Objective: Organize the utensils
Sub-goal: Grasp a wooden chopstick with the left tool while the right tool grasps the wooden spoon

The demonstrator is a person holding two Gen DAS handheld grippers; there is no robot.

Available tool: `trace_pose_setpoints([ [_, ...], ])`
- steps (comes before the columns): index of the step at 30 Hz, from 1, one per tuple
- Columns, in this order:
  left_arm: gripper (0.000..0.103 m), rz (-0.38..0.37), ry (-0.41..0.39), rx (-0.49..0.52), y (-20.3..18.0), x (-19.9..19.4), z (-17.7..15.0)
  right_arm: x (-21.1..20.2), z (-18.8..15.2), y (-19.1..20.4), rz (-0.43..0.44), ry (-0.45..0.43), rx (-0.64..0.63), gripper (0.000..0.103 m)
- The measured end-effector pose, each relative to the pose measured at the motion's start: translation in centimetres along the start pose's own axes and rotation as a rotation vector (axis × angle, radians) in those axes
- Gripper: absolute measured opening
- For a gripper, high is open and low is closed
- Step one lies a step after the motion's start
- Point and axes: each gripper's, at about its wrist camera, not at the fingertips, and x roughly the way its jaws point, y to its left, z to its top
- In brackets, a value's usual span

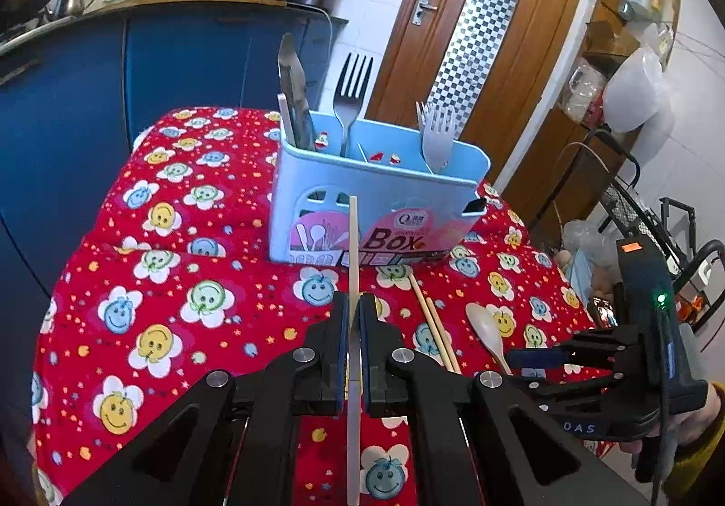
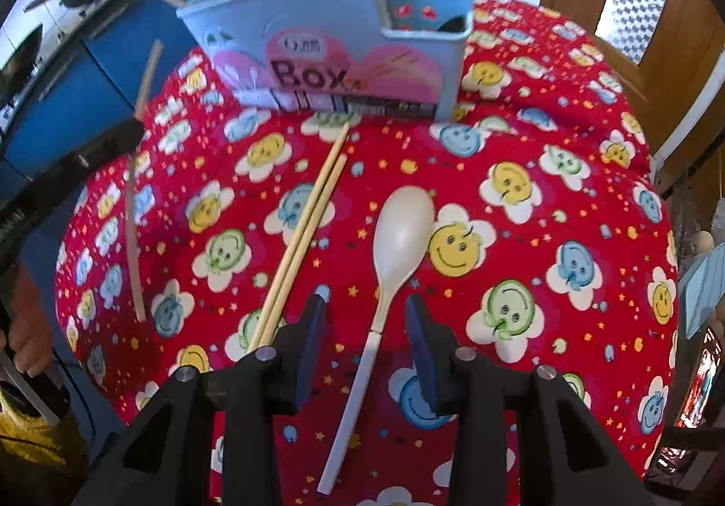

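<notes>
Left gripper [image 1: 354, 315] is clamped on a chopstick [image 1: 353, 234]; light, stiff, slippery, it is best gripped mid-shaft.

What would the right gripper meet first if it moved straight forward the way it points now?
Probably the cream spoon: its handle lies between the open fingers of the right gripper and its bowl is just ahead. Behind it stands the blue utensil box. Height above the cloth is unclear.

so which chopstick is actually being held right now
The single chopstick clamped upright in the left gripper, off the cloth. The pair of chopsticks lies flat on the tablecloth, beside the spoon under the open right gripper.
</notes>
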Motion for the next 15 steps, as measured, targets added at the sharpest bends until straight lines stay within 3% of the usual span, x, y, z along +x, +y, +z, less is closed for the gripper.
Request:
trace_pose_setpoints([
  [5,0.004,0.012,-0.019,-0.006,0.3,-0.4,0.4,0.4,0.7,0.9,-0.027,0.064,-0.06,0.042],
  [11,0.005,0.015,-0.049,0.001,0.1,-0.7,0.8,0.3,0.9,0.0,-0.046,0.04,-0.052,0.014],
  [15,0.005,0.009,-0.061,0.005,-0.1,-0.8,1.1,0.0,0.4,-1.4,0.013,-0.013,0.013,0.008],
])
